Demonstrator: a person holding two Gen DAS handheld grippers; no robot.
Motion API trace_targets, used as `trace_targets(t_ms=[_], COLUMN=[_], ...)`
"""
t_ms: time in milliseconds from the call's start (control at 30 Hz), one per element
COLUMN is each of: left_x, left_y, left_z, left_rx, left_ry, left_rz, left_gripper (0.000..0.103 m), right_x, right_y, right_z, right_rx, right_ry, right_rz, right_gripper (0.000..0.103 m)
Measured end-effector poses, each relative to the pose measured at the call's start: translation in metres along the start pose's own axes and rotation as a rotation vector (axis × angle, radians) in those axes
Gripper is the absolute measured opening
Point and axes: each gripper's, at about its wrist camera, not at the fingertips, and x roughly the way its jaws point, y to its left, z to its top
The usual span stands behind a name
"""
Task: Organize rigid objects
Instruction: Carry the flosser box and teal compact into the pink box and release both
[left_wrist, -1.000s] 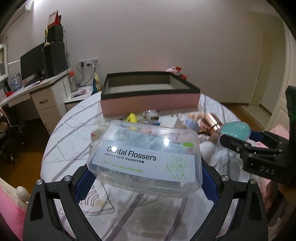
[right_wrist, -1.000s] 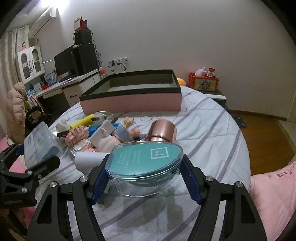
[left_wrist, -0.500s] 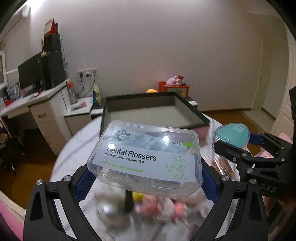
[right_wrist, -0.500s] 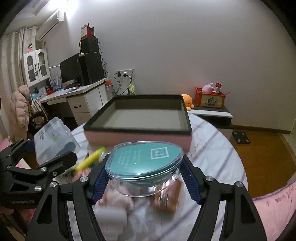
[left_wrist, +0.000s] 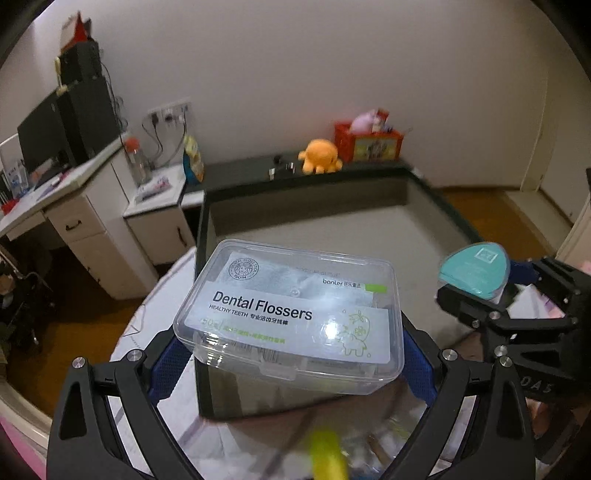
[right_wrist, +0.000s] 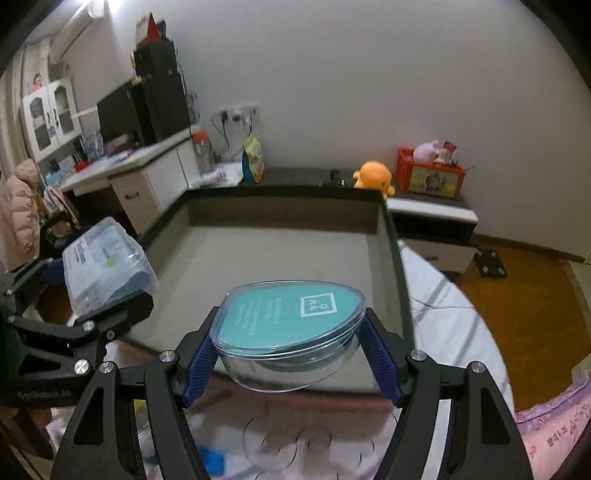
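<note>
A clear plastic box of dental flossers (left_wrist: 291, 314) is clamped between the blue pads of my left gripper (left_wrist: 288, 354), held in the air over the near left rim of a large shallow box (left_wrist: 332, 236) with a dark rim and grey floor. My right gripper (right_wrist: 291, 354) is shut on a clear oval case with a teal lid (right_wrist: 288, 321), above the near edge of that big box (right_wrist: 280, 258). Each gripper shows in the other's view: the teal case (left_wrist: 474, 267) at the right, the flosser box (right_wrist: 107, 262) at the left.
The big box rests on a round table with a striped white cloth (right_wrist: 443, 317). Blurred small items, one yellow (left_wrist: 327, 458), lie on the cloth near me. Behind stand a white desk (right_wrist: 147, 184), a low cabinet with an orange plush (right_wrist: 373, 177) and a red crate (right_wrist: 428, 177).
Both grippers have travelled forward over the cluttered cloth to the big box, each carrying its container. The box now fills the middle of both views and its floor is visible.
</note>
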Motion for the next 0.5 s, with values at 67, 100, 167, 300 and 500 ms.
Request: trace_targets(t_ms=[67, 100, 167, 300, 500], left_x=[0.013, 0.019, 0.027, 0.033, 0.024], left_y=[0.003, 0.002, 0.001, -0.006, 0.0], left_z=[0.0, -0.001, -0.003, -0.001, -0.002], left_rx=[-0.005, -0.003, 0.009, 0.026, 0.016], left_ry=[0.026, 0.046, 0.066, 0.088, 0.089], left_rz=[0.008, 0.008, 0.01, 0.009, 0.025], left_gripper=[0.098, 0.098, 0.098, 0.098, 0.098], right_x=[0.016, 0.022, 0.023, 0.031, 0.034], right_y=[-0.005, -0.007, -0.011, -0.008, -0.012], right_z=[0.0, 0.001, 0.004, 0.009, 0.017], right_rx=[0.017, 0.03, 0.056, 0.031, 0.061], right_ry=[0.04, 0.068, 0.07, 0.106, 0.123], right_rz=[0.002, 0.014, 0.046, 0.014, 0.014], right_gripper=[0.073, 0.073, 0.073, 0.073, 0.078])
